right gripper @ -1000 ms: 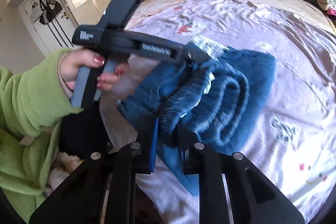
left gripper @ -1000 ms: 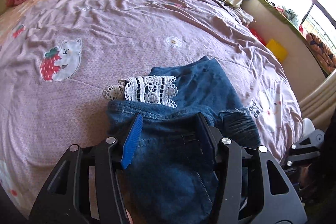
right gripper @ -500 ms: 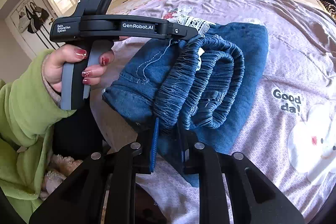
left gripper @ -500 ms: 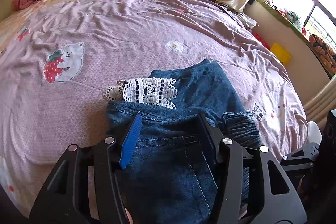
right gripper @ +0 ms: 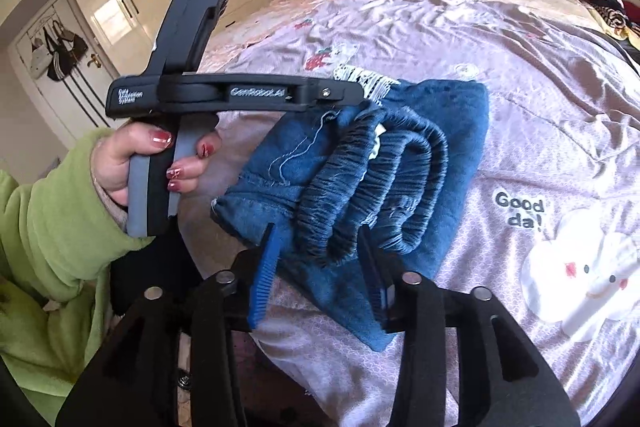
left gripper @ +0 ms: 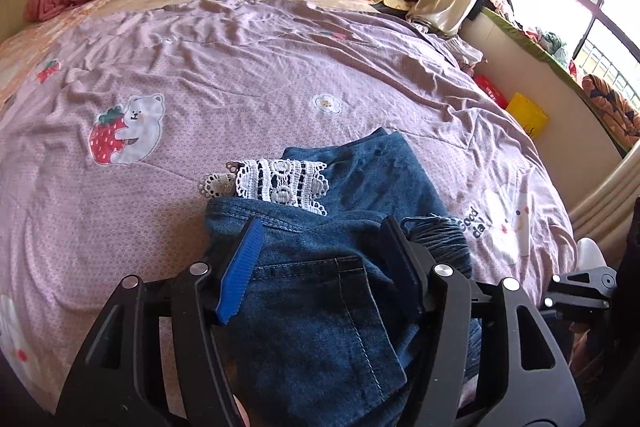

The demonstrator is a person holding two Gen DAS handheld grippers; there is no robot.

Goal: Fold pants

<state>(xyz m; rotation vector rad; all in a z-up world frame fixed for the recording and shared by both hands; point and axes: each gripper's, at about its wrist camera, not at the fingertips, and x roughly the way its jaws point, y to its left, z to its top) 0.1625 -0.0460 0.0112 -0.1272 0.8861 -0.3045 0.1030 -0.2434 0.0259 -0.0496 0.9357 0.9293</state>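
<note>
A: Two grippers over folded pants on bed sheet. Left gripper: jaws apart, just been opening. Denim with pocket seam lying between the fingers, pads not visibly pressing.

B: Right gripper?

A: Jaws parted, just been opening too. Elastic waistband bunched between and just ahead of the fingers; blue pad at the fabric edge, no clamp seen.

B: Rest of the garment?

A: White lace trim sticking out ahead of left fingertips. Left hand on its handle, green sleeve behind.
</note>
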